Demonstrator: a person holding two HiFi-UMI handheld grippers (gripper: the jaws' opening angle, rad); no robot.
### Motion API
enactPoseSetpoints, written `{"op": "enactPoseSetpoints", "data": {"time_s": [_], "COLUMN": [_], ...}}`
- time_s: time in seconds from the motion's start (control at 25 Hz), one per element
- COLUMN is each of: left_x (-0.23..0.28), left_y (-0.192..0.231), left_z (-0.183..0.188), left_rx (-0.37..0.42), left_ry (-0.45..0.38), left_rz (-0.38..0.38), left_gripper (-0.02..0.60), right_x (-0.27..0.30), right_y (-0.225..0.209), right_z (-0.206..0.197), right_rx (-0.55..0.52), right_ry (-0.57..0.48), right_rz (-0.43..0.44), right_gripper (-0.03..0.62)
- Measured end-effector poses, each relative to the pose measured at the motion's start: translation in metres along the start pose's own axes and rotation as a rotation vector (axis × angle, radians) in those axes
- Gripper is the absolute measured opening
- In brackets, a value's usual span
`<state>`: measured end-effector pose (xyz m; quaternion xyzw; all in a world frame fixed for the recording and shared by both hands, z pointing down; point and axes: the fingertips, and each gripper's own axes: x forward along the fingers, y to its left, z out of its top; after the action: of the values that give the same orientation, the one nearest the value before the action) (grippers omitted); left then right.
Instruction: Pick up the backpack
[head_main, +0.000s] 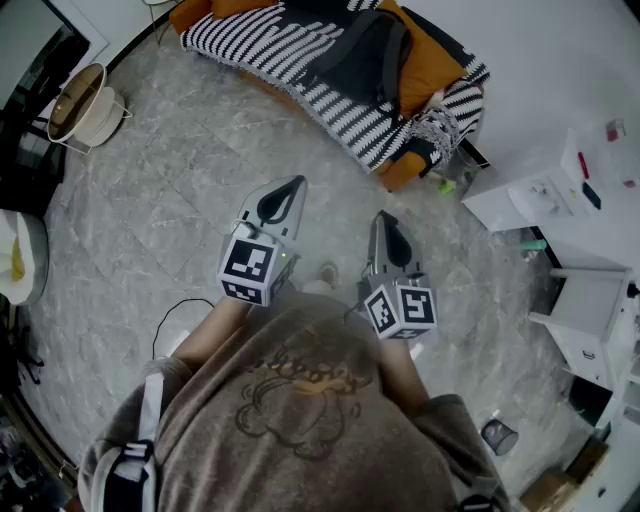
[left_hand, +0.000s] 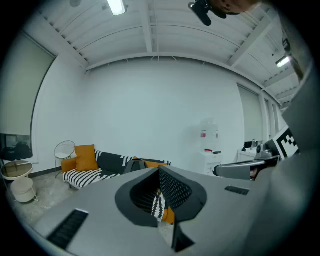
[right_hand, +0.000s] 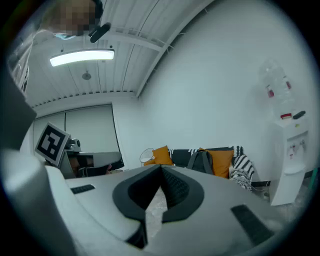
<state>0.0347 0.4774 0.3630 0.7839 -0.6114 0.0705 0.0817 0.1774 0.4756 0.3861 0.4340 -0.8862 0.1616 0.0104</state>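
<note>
Grey backpack (head_main: 365, 55) lies on the striped sofa (head_main: 250, 45) against an orange cushion (head_main: 425, 78), well ahead of me; my left gripper (head_main: 283, 195) and right gripper (head_main: 388, 232) are both closed on nothing.

One backpack (head_main: 365, 55), one striped sofa (head_main: 262, 45) — two hand-held grippers (head_main: 288, 190) (head_main: 386, 222) (one per hand).

A pale grey marbled floor (head_main: 150, 220) fills the head view. At twelve o'clock sits a low sofa (head_main: 260, 45) in a black-and-white striped cover, with orange cushions (head_main: 425, 80) on it. A round wire-framed basket (head_main: 85, 105) stands at ten o'clock, and white cabinets (head_main: 560, 195) at three o'clock. The walls (left_hand: 150, 105) are plain white. The ceiling (left_hand: 165, 35) is white and ribbed, with a lit strip lamp (right_hand: 82, 56). In the right gripper view a water dispenser (right_hand: 292, 150) stands at three o'clock.
</note>
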Motion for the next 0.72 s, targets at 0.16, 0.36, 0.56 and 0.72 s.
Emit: {"op": "enactPoseSetpoints", "data": {"time_s": [0.16, 0.36, 0.56, 0.72], "left_x": [0.021, 0.047, 0.071, 0.094], "left_y": [-0.004, -0.003, 0.002, 0.011], "left_z": [-0.003, -0.001, 0.009, 0.011], "left_rx": [0.002, 0.012, 0.020, 0.018], "left_ry": [0.002, -0.003, -0.015, -0.020], "left_rz": [0.016, 0.047, 0.058, 0.057], "left_gripper": [0.002, 0.002, 0.002, 0.001], "right_x": [0.010, 0.029, 0.050, 0.070], "right_y": [-0.017, -0.043, -0.064, -0.077], "right_z": [0.001, 0.003, 0.008, 0.011], "right_rx": [-0.011, -0.022, -0.031, -0.030], "right_ry": [-0.005, 0.015, 0.023, 0.020], "right_rz": [0.006, 0.031, 0.042, 0.036], "right_gripper": [0.005, 0.005, 0.006, 0.006]}}
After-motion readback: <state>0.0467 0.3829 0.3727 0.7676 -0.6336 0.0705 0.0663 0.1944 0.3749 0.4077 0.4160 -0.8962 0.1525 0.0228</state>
